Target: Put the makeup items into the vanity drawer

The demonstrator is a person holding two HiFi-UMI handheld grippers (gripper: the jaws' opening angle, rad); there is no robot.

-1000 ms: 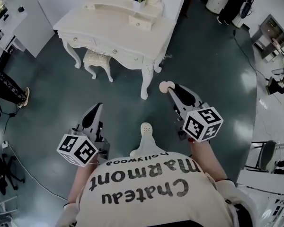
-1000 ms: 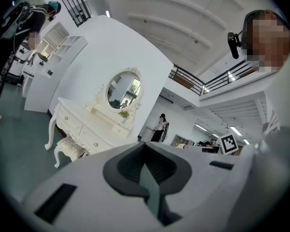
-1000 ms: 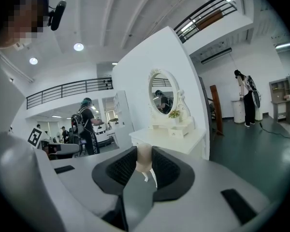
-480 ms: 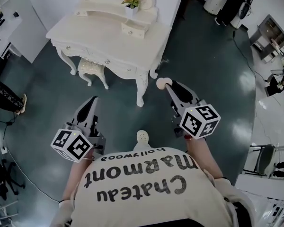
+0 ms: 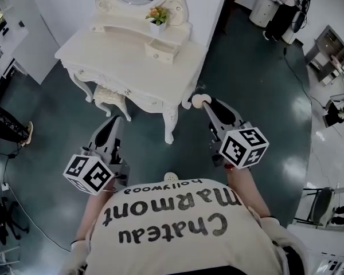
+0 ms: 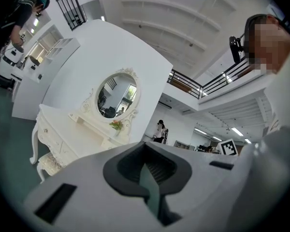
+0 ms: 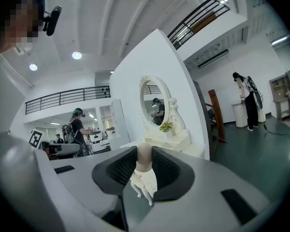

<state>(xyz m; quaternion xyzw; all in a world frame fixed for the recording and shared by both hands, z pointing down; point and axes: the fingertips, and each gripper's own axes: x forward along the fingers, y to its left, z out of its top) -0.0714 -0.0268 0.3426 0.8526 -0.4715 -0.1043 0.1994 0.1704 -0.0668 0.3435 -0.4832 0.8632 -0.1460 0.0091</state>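
A small cream-beige makeup item [image 5: 199, 101], smooth, matte and rounded like a soft sponge, sits at the tip of the right tool [image 5: 205, 103], whose jaws are clenched on its two sides. It hangs in the air over the dark floor [image 5: 258, 79], just beside the front corner of the white vanity worktop [image 5: 126, 62] and not touching it. Its lower part blurs into a pale shape between the pads, so its full outline cannot be made out. In the right gripper view its domed end rises above the pads and its long axis looks upright, across the jaws; from the head view this cannot be confirmed. The left tool [image 5: 113, 121] is closed and empty.
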